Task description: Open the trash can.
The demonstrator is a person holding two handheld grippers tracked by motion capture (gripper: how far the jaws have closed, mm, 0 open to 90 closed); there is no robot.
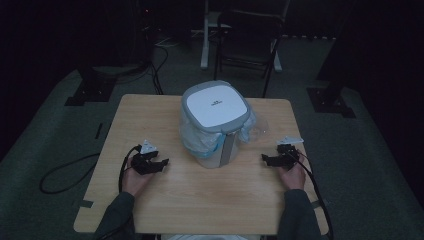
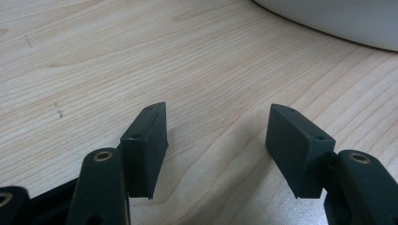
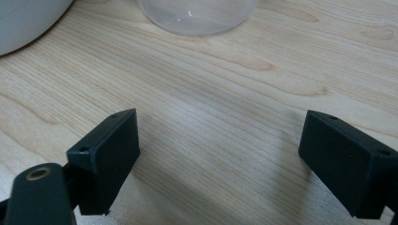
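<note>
We see the wooden table (image 1: 150, 200) with the lidded white bin (image 1: 216, 125) standing mid-table, its plastic liner (image 1: 252, 125) spilling out — between the two grippers. Our left gripper (image 1: 159, 163) and right gripper (image 1: 266, 159) rest either side, jaws spread wide, holding nothing.

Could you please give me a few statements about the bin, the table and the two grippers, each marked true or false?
1. The bin stands upright with its lid closed. True.
2. The left gripper is shut on the bag. False: its jaws are open with bare table between them.
3. A clear plastic bag hangs out from under the lid. True.
4. The right gripper is lifting the lid. False: it sits low by the tabletop, open, apart from the bin.
5. The bin lies between the two grippers. True.
</note>
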